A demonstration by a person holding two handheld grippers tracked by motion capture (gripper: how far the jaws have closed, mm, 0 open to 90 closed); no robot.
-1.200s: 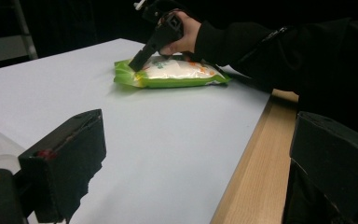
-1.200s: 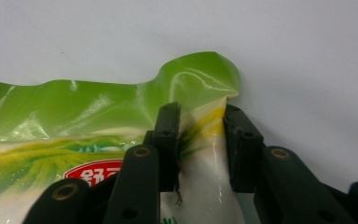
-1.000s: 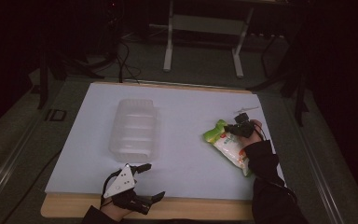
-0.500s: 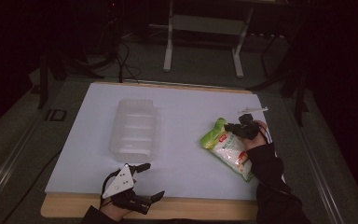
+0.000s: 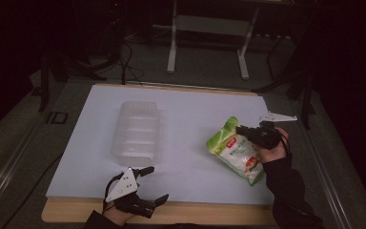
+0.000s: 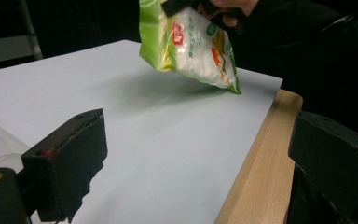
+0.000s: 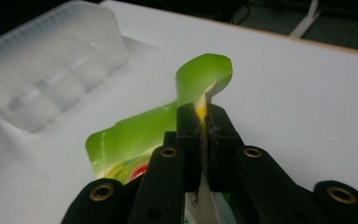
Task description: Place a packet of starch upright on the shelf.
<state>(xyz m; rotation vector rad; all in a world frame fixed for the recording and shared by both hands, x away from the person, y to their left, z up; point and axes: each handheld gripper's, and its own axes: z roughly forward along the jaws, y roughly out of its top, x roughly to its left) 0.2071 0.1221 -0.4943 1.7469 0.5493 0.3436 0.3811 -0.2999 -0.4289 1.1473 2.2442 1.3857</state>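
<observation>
A green and white food bag hangs tilted over the right side of the white table sheet, its lower corner near the sheet. My right gripper is shut on the bag's top edge; in the right gripper view its jaws pinch the green bag edge between them. The left gripper view shows the same bag lifted above the sheet with a shadow under it. My left gripper rests at the front edge of the table, open, nothing between its fingers. A clear plastic container lies left of centre.
The wooden table edge runs along the front under the sheet. Behind the table stand a metal frame and cables on a dark floor. The clear container lies beyond the bag in the right gripper view.
My right gripper has lifted the bag off the sheet and carried it left and toward the table's middle. The left gripper has stayed where it was.
</observation>
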